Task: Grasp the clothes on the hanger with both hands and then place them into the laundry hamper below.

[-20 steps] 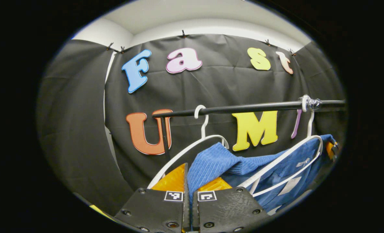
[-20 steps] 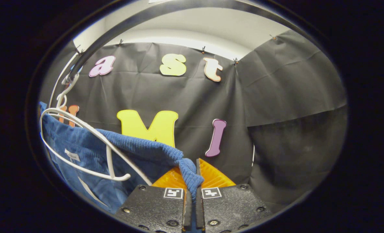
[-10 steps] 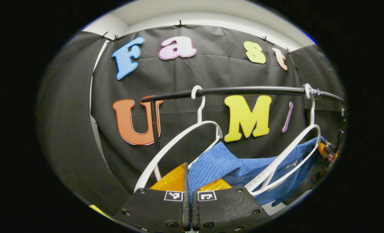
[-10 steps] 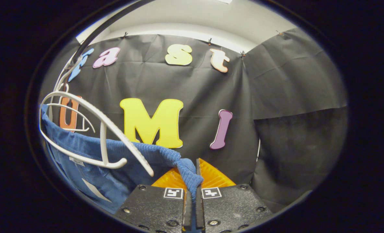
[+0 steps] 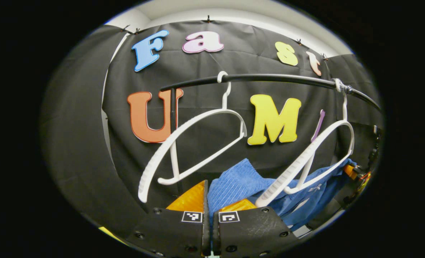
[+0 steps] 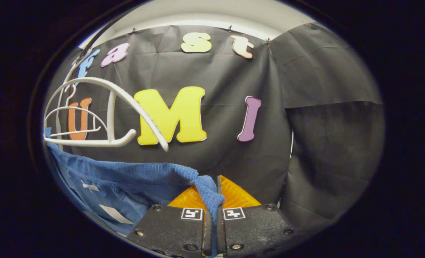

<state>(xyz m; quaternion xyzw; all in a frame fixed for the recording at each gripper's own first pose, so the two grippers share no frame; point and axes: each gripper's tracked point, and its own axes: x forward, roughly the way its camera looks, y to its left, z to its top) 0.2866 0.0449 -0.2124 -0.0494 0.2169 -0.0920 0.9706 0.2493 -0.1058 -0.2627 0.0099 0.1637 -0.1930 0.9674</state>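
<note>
Two white plastic hangers [image 5: 198,143] hang bare from a black metal rail [image 5: 270,77], one near each end. Below them a blue ribbed knit garment [image 5: 234,182] sags between both tools, clear of the hangers. The left gripper [image 5: 208,200] is closed on one bunched end, the right gripper [image 6: 212,200] closed on the other. Small white garment tags [image 6: 112,214] are too small to read

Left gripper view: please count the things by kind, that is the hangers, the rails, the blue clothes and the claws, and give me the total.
White hangers: 2 (near hanger, far hanger)
Black rail: 1
Blue garment: 1
Claws: 2 (left claw, right claw, seen at the far edge of the garment)
Total: 6
</note>
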